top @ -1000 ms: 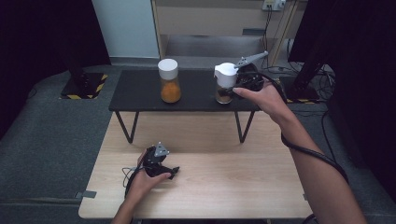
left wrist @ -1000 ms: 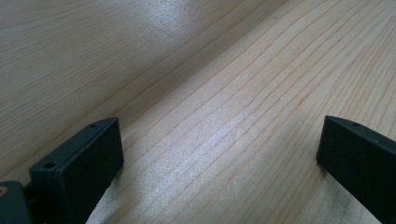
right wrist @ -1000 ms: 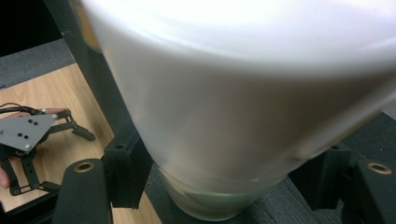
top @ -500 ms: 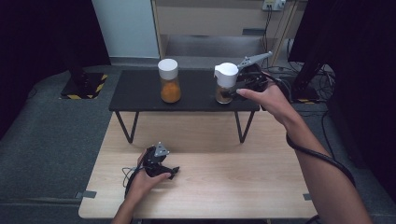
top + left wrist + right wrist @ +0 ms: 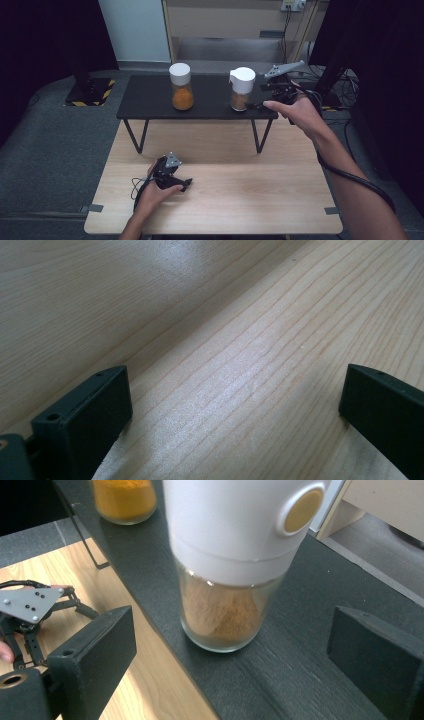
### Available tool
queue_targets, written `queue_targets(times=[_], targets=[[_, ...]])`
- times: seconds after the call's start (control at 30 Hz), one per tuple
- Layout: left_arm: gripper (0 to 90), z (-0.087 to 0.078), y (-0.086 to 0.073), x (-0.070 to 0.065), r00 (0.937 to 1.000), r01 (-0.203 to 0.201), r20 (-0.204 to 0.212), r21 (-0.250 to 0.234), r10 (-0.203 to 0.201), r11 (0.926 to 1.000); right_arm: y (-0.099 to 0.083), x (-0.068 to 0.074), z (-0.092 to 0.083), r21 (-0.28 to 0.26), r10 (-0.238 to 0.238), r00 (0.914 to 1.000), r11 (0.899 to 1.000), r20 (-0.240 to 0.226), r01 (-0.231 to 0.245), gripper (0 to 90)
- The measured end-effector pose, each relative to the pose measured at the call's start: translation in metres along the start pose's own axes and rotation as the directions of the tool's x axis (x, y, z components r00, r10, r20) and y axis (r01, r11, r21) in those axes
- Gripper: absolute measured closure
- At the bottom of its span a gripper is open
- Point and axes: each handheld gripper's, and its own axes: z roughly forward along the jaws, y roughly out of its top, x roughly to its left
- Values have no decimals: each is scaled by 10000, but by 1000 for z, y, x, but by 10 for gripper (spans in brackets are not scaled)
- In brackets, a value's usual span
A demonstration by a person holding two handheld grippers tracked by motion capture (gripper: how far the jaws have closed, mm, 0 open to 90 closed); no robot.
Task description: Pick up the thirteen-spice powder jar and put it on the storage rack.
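Observation:
Two glass spice jars with white caps stand on a low black shelf [image 5: 150,102]. The left jar [image 5: 180,86] holds orange powder; the right jar [image 5: 241,88] holds brown powder. My right gripper [image 5: 255,104] is open just right of the brown jar [image 5: 231,565], its jaws apart and level with the jar's glass base, nothing between them. The orange jar [image 5: 125,499] stands farther off. My left gripper [image 5: 184,184] rests open on the wooden table [image 5: 240,355], jaws wide apart over bare wood.
The black shelf stands on thin metal legs [image 5: 134,136] at the far edge of the light wooden table [image 5: 250,200]. Grey carpet [image 5: 60,150] surrounds the table. A cabinet [image 5: 225,20] and cables [image 5: 345,80] lie behind the shelf.
My right gripper has drawn back to the right, away from the brown jar, which stays on the shelf. The left gripper has not moved.

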Motion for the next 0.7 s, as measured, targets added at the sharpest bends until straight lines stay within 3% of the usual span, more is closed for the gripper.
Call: queue_targets(times=[0.7], targets=[[0, 0, 0, 0, 10000, -3, 0, -1, 3, 10000, -26, 22, -29, 51, -115, 9999, 9999, 38, 115, 71]])
